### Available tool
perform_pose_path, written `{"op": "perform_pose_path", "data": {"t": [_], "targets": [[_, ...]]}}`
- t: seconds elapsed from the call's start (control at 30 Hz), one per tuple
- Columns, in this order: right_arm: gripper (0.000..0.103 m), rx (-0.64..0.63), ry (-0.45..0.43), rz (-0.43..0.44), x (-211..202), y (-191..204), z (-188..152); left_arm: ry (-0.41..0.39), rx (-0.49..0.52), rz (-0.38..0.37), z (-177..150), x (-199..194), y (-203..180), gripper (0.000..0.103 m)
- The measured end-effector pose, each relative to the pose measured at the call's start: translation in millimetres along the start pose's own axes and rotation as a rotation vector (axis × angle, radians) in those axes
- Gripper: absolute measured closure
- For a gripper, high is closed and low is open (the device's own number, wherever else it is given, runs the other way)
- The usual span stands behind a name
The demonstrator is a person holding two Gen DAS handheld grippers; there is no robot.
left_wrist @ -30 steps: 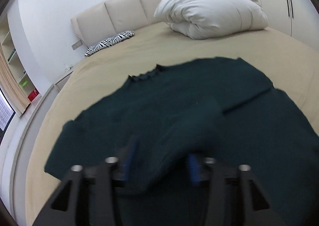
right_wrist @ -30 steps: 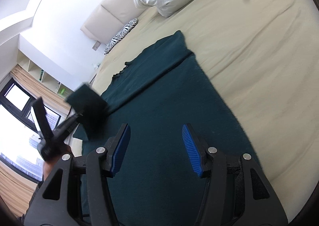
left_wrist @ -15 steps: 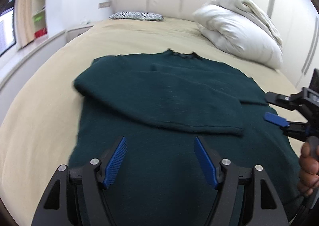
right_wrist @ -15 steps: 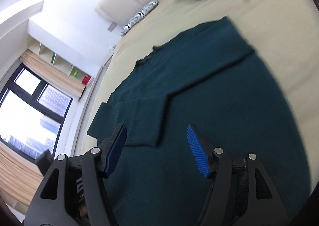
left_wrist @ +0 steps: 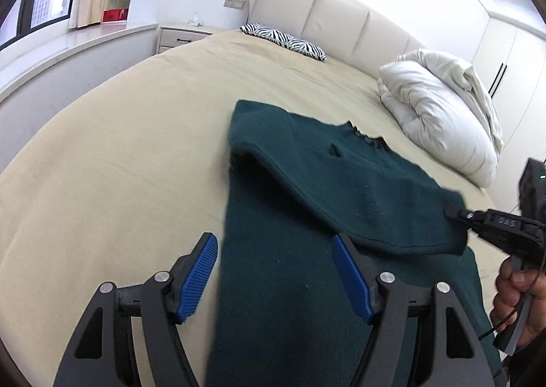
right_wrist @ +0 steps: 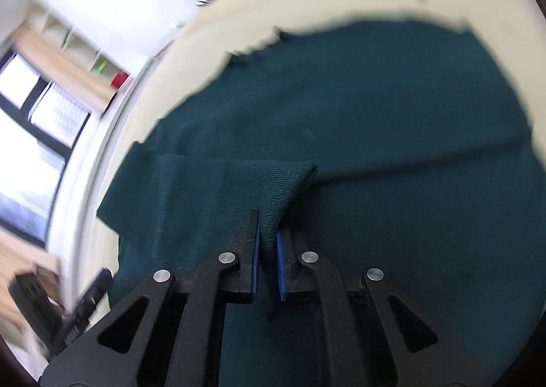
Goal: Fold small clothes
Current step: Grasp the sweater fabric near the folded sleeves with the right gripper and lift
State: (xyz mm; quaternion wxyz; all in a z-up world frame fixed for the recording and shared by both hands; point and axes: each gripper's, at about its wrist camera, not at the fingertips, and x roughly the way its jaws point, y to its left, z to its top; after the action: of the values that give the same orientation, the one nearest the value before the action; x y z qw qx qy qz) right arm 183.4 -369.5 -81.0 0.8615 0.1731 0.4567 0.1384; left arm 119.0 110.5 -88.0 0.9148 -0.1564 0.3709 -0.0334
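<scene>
Sweater point(left_wrist: 307, 250), dark green, sleeve point(right_wrist: 273, 189) clamped in right hand-held gripper point(right_wrist: 268, 250); left hand-held gripper point(left_wrist: 274, 274) apart

My right gripper point(right_wrist: 268, 260) was open half a second ago. Now it has just closed, and it pinches the end of the sleeve point(right_wrist: 273, 182) on the sweater point(left_wrist: 307, 284). My left gripper point(left_wrist: 274, 274) let go of that sleeve and has swung to the sweater's left edge, jaws apart.
</scene>
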Motion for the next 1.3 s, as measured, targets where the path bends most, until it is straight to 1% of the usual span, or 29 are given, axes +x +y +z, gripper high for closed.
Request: {"op": "perform_pose_path", "data": {"t": [0.07, 0.1, 0.17, 0.2, 0.27, 0.33, 0.37, 0.47, 0.53, 0.63, 0.67, 0.73, 0.77, 0.8, 0.83, 0.87, 0.93, 0.97, 1.0, 1.03, 1.07, 1.1, 1.17, 1.3], "targets": [[0.096, -0.14, -0.078, -0.031, -26, 25, 11, -0.019, -0.006, 0.006, 8, -1, 4, 0.031], [0.096, -0.175, -0.103, -0.034, -33, 29, 14, -0.027, -0.01, 0.011, 12, -1, 6, 0.031], [0.097, -0.252, -0.171, -0.036, -50, 37, 31, -0.04, -0.018, 0.02, 20, 1, 12, 0.031], [0.097, -0.262, -0.179, -0.043, -51, 37, 38, -0.045, -0.022, 0.028, 25, 3, 14, 0.031], [0.096, -0.255, -0.167, -0.057, -43, 24, 55, -0.051, -0.021, 0.05, 35, 10, 19, 0.031], [0.096, -0.218, -0.123, -0.066, -28, 4, 63, -0.055, -0.013, 0.068, 45, 17, 21, 0.031], [0.096, -0.192, -0.094, -0.101, -11, -11, 66, -0.054, -0.006, 0.073, 49, 22, 21, 0.031], [0.096, -0.129, -0.027, -0.122, 13, -44, 63, -0.015, 0.029, 0.114, 72, 45, 21, 0.031], [0.096, -0.115, -0.023, -0.122, 24, -55, 61, 0.003, 0.051, 0.124, 88, 64, 18, 0.031], [0.096, -0.09, -0.029, -0.099, 33, -68, 58, 0.053, 0.086, 0.137, 106, 96, 10, 0.031], [0.095, -0.086, -0.029, -0.094, 34, -68, 55, 0.084, 0.097, 0.135, 112, 109, 6, 0.032], [0.093, -0.071, -0.032, -0.079, 41, -72, 53, 0.119, 0.121, 0.124, 119, 126, -1, 0.041], [0.092, -0.063, -0.034, -0.066, 41, -75, 54, 0.141, 0.135, 0.127, 121, 135, -4, 0.043], [0.091, -0.053, -0.03, -0.058, 46, -76, 56, 0.183, 0.15, 0.136, 122, 150, -7, 0.052], [0.086, -0.04, -0.017, -0.05, 54, -78, 58, 0.203, 0.152, 0.138, 123, 157, -7, 0.067], [0.081, -0.025, -0.002, -0.027, 56, -81, 59, 0.209, 0.148, 0.149, 122, 164, -6, 0.07], [0.08, -0.027, 0.002, -0.014, 57, -79, 59, 0.189, 0.147, 0.165, 119, 166, -6, 0.081], [0.08, -0.032, 0.004, -0.014, 59, -79, 62, 0.177, 0.148, 0.169, 117, 164, -6, 0.091], [0.08, -0.041, 0.005, -0.018, 59, -78, 63, 0.158, 0.151, 0.175, 114, 162, -5, 0.093], [0.084, -0.057, 0.007, -0.032, 62, -74, 64, 0.15, 0.15, 0.174, 113, 161, -3, 0.093], [0.093, -0.085, 0.008, -0.057, 64, -70, 66, 0.139, 0.144, 0.17, 112, 159, -1, 0.094], [0.096, -0.099, 0.005, -0.073, 64, -66, 66, 0.134, 0.135, 0.167, 113, 156, 1, 0.094], [0.097, -0.116, -0.02, -0.105, 61, -58, 66, 0.116, 0.101, 0.158, 114, 151, 7, 0.094], [0.097, -0.089, -0.102, -0.083, 41, -51, 69, 0.078, 0.058, 0.162, 114, 142, 17, 0.095]]}}
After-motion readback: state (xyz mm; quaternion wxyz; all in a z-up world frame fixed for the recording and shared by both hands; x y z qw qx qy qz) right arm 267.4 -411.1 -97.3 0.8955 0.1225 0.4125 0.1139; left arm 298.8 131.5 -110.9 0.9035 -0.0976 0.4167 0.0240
